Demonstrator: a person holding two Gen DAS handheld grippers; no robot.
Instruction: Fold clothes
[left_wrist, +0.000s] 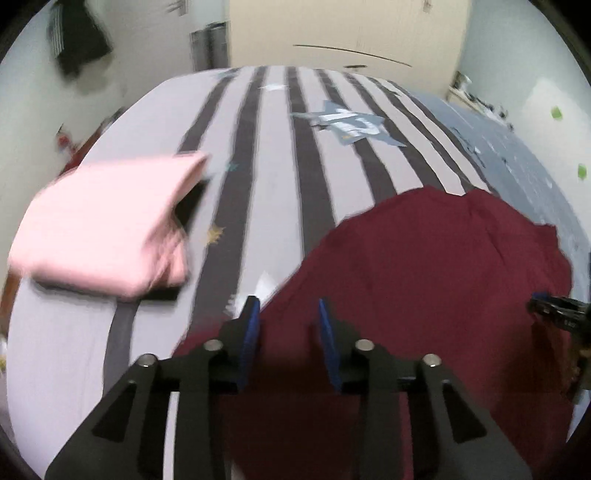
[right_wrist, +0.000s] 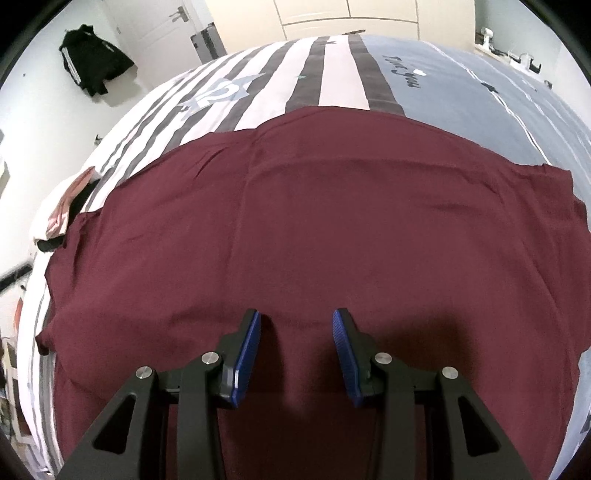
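Right wrist: one maroon garment (right_wrist: 332, 221), spread.

both the left claw (left_wrist: 288, 306) and right claw (right_wrist: 297, 319) have black frames, blue ribbed pads, silver round bolts.

From my remote station I see a large maroon cotton garment (right_wrist: 314, 221) spread nearly flat across the striped bed, lightly creased, one sleeve-like flap reaching left. At the bed's left side a folded pale pink cloth (left_wrist: 99, 225) sits stacked on something dark, well apart from the maroon piece.
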